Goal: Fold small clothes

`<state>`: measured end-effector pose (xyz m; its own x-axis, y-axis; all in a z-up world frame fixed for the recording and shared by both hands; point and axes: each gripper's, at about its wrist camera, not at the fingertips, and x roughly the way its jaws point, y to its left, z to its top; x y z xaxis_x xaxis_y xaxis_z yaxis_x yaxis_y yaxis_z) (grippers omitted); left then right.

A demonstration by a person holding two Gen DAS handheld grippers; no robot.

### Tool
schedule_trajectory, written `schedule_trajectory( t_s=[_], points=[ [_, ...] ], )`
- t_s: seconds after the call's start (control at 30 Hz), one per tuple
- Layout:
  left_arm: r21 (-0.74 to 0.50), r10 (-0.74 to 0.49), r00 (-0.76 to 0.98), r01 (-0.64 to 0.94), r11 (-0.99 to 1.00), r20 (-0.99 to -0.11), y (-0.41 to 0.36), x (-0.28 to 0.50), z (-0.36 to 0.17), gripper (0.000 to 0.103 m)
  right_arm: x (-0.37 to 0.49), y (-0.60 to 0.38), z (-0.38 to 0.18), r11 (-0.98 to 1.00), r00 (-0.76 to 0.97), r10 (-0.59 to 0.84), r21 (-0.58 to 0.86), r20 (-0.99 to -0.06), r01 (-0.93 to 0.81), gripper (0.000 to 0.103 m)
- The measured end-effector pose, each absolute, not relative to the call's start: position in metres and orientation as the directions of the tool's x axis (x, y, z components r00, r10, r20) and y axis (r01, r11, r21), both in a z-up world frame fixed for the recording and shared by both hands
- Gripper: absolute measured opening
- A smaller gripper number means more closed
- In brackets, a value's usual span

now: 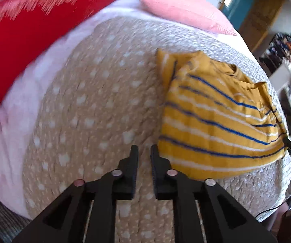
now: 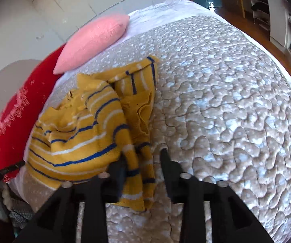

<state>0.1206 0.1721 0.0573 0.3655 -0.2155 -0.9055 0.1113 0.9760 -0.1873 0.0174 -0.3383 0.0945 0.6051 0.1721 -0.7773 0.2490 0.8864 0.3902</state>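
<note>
A small mustard-yellow sweater [image 1: 216, 117] with blue and white stripes lies bunched on the quilted beige bedspread [image 1: 96, 101]. My left gripper [image 1: 144, 151] hovers just left of the sweater's near edge, jaws slightly apart and empty. In the right wrist view the sweater [image 2: 80, 133] lies to the left, and one striped sleeve [image 2: 139, 174] runs down between the fingers of my right gripper [image 2: 143, 158]. The right jaws stand wide apart around the sleeve without pinching it. The sleeve partly hides the left finger.
A red cushion [image 1: 24, 36] and a pink pillow [image 1: 186, 10] lie at the head of the bed; both show in the right wrist view [image 2: 13, 117] [image 2: 96, 40]. Shelves [image 2: 279, 20] and wooden floor lie beyond the bed's right edge. Bedspread [image 2: 226, 101] stretches to the right.
</note>
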Motion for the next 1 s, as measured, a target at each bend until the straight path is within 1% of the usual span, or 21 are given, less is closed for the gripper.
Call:
schedule_trajectory(
  t_s=[0.1,0.17,0.23,0.3,0.37,0.4,0.43,0.5,0.57,0.6,0.67,0.7,0.73,0.77,0.83,0.9,0.97,1.0],
  points=[
    [-0.225,-0.234,0.369,0.069,0.972,-0.899,0.191,0.110,0.049,0.018,0.009,-0.330,0.120,0.905,0.676,0.105,0.353,-0.730,0.240,0.041],
    [-0.216,-0.224,0.395,0.065,0.974,-0.891,0.193,0.101,0.051,0.020,0.019,-0.310,0.137,0.938,0.701,0.095,0.299,-0.707,0.176,0.041],
    [-0.235,-0.239,0.422,0.062,0.970,-0.875,0.196,0.091,0.054,0.025,0.036,-0.288,0.144,0.950,0.699,0.145,0.295,-0.700,0.099,0.041],
    [-0.273,-0.274,0.438,0.065,0.960,-0.856,0.197,0.082,0.057,0.032,0.064,-0.261,0.142,0.940,0.668,0.251,0.342,-0.700,0.005,0.041],
    [-0.310,-0.309,0.451,0.074,0.948,-0.838,0.196,0.075,0.060,0.035,0.090,-0.241,0.132,0.924,0.617,0.324,0.381,-0.717,-0.042,0.041],
    [-0.327,-0.326,0.457,0.081,0.942,-0.827,0.195,0.071,0.062,0.036,0.105,-0.233,0.124,0.925,0.589,0.331,0.377,-0.737,-0.047,0.041],
    [-0.337,-0.337,0.461,0.085,0.938,-0.821,0.194,0.069,0.063,0.037,0.117,-0.230,0.116,0.932,0.565,0.319,0.362,-0.761,-0.039,0.040],
    [-0.360,-0.360,0.465,0.092,0.928,-0.809,0.194,0.065,0.063,0.042,0.145,-0.237,0.100,0.965,0.549,0.205,0.262,-0.810,0.026,0.040],
    [-0.378,-0.376,0.466,0.093,0.921,-0.801,0.194,0.064,0.062,0.043,0.164,-0.266,0.088,0.975,0.547,0.035,0.149,-0.836,0.165,0.040],
    [-0.387,-0.385,0.465,0.096,0.917,-0.797,0.195,0.063,0.061,0.044,0.167,-0.280,0.085,0.964,0.547,0.026,0.166,-0.837,0.208,0.040],
    [-0.404,-0.399,0.466,0.096,0.910,-0.790,0.196,0.065,0.058,0.045,0.168,-0.308,0.085,0.917,0.563,0.066,0.273,-0.824,0.291,0.038],
    [-0.409,-0.403,0.466,0.094,0.908,-0.788,0.196,0.067,0.056,0.045,0.167,-0.311,0.089,0.909,0.571,0.062,0.282,-0.819,0.306,0.038],
    [-0.413,-0.405,0.464,0.090,0.906,-0.788,0.195,0.070,0.053,0.045,0.166,-0.309,0.095,0.914,0.577,0.035,0.260,-0.816,0.312,0.039],
    [-0.420,-0.408,0.460,0.083,0.904,-0.789,0.195,0.072,0.051,0.045,0.164,-0.301,0.106,0.932,0.583,-0.029,0.189,-0.812,0.309,0.042],
    [-0.450,-0.432,0.450,0.073,0.890,-0.782,0.191,0.079,0.045,0.046,0.160,-0.288,0.122,0.953,0.595,-0.063,0.129,-0.801,0.275,0.046],
    [-0.469,-0.452,0.448,0.080,0.879,-0.771,0.184,0.083,0.042,0.047,0.157,-0.264,0.141,0.968,0.615,-0.018,0.139,-0.788,0.207,0.049],
    [-0.487,-0.464,0.453,0.075,0.870,-0.761,0.176,0.089,0.037,0.048,0.159,-0.232,0.151,0.971,0.610,0.080,0.199,-0.788,0.129,0.059],
    [-0.506,-0.475,0.461,0.063,0.860,-0.750,0.171,0.094,0.033,0.052,0.161,-0.214,0.152,0.969,0.590,0.140,0.233,-0.795,0.084,0.061]
  ],
)
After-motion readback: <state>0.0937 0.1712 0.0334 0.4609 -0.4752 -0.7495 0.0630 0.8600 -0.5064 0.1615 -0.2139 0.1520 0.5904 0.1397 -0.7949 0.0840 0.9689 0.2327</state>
